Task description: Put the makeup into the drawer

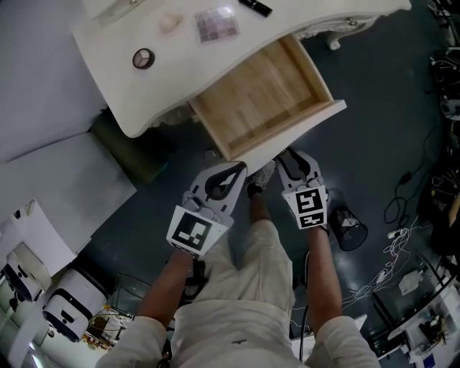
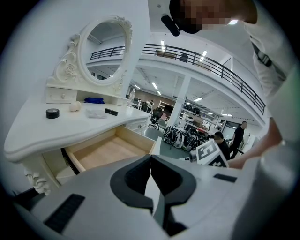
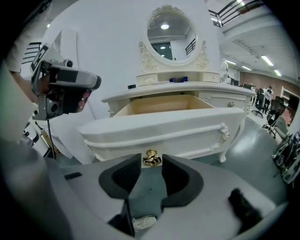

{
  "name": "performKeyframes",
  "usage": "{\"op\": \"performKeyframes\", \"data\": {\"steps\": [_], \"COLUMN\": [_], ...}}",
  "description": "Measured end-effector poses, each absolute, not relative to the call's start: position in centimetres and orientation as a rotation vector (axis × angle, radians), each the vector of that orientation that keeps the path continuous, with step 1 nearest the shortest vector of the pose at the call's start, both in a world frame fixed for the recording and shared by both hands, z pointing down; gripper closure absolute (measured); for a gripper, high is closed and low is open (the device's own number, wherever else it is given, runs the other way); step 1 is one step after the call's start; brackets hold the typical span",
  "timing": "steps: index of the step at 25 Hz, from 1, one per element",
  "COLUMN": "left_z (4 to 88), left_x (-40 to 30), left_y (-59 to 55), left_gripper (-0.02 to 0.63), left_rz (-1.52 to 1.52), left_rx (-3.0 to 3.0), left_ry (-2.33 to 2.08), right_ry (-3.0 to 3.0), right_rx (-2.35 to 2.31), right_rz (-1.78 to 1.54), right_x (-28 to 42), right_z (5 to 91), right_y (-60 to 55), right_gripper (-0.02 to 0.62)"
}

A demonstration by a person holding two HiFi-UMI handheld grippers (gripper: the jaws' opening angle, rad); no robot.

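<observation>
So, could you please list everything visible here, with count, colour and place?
dressing table: one, white, top of the head view
drawer: one, pale wood inside, white front, pulled open, empty
drawer handle: one, gold, on the drawer front
round compact: one, dark, on the tabletop
sponge: one, beige, on the tabletop
palette: one, clear with purplish shades, beside the sponge
tube: one, black, tabletop's far edge
mirror: one, oval, white frame, on the table
bin: one, black, on the floor
left claw: one, white with black pads, shut, empty
right claw: one, white with black pads, open at the handle
</observation>
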State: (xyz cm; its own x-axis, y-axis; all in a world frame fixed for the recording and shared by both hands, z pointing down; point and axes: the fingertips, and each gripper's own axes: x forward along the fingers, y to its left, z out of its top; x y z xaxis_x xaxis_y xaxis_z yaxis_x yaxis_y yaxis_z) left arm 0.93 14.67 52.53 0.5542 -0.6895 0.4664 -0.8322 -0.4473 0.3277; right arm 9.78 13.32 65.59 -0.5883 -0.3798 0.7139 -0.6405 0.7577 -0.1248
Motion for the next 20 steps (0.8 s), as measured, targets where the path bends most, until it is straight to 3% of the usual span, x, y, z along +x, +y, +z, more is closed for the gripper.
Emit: {"op": "performKeyframes", "data": {"steps": [4, 12, 20], "left_z": [51.4, 47.0, 43.5], "left_x": [0.6, -0.2, -0.5], "left_y": [14.9, 14.9, 15.7], "left_gripper": [0.595, 0.595, 0.595], "left_rz": [0.368, 0.361, 0.354], "left_rx": [2.258, 2.253, 2.247], "left_ry": [-1.228, -1.263, -1.287], "right_ry": [-2.273, -2.352, -2.449], "right_rx": [0.796, 0.886, 0.916], "right_rz": [0.51, 0.492, 0.467], "right_x": [10.5, 9.3, 7.1], "right_z": [61.9, 52.7, 45.1], "right_y": [14.0, 14.7, 14.4], "right_gripper": [0.459, 0.563, 0.581]}}
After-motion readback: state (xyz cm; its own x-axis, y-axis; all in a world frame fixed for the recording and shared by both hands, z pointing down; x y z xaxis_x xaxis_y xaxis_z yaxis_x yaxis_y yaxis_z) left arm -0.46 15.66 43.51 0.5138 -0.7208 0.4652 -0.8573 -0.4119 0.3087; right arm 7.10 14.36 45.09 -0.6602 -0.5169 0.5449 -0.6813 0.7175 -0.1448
